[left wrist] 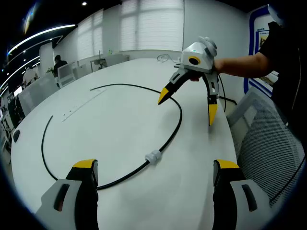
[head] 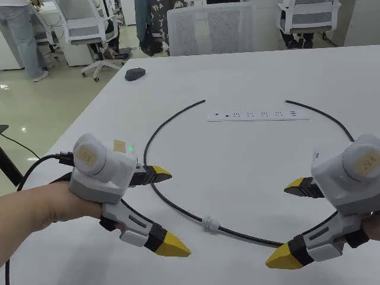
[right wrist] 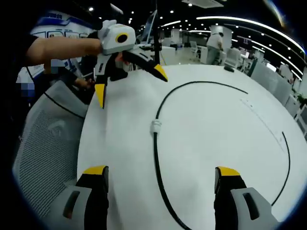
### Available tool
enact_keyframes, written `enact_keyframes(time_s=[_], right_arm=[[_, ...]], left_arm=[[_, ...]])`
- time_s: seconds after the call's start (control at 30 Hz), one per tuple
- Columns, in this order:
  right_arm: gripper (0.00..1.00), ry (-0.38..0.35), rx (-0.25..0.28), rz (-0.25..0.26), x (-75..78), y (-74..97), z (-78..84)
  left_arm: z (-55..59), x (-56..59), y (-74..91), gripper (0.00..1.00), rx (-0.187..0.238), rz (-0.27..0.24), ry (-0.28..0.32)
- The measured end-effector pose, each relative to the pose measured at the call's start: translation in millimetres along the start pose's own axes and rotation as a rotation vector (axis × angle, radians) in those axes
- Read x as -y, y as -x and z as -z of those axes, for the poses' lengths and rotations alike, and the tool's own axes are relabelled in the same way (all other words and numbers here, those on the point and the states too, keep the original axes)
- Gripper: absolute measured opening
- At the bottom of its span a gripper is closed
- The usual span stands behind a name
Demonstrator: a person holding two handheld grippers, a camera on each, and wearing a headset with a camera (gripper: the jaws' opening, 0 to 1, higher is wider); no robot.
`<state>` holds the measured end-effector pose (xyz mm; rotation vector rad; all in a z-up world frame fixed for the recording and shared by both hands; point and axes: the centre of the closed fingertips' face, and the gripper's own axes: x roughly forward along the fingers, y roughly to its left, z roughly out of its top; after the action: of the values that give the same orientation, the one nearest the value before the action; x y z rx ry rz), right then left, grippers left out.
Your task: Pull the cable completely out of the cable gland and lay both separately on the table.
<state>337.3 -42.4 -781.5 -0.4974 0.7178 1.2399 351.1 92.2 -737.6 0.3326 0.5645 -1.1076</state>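
The left gripper (head: 176, 212) and the right gripper (head: 279, 224) hovered wide open, holding nothing, on either side of the white cable gland (head: 209, 224) (threaded on the black cable (head: 243, 234)), which lay looped on the table (head: 249, 160).

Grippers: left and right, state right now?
Left gripper: open, holding nothing.
Right gripper: open, holding nothing.

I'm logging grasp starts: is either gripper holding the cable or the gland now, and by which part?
Nothing is held. The left gripper and right gripper are both open, clear of the cable and cable gland on the table.
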Motion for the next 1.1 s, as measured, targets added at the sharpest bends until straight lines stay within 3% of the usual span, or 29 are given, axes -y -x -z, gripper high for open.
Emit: enact_keyframes(time_s=[0.63, 1.1], right_arm=[[0.91, -0.009, -0.029, -0.006, -2.4, 1.1, 10.3], [0.90, -0.001, -0.042, -0.008, -2.4, 0.0, 11.1]], left_arm=[[8.4, 4.4, -4.2, 1.00, -0.022, 0.039, 0.004], [8.4, 9.0, -7.5, 1.00, -0.024, 0.060, 0.006]])
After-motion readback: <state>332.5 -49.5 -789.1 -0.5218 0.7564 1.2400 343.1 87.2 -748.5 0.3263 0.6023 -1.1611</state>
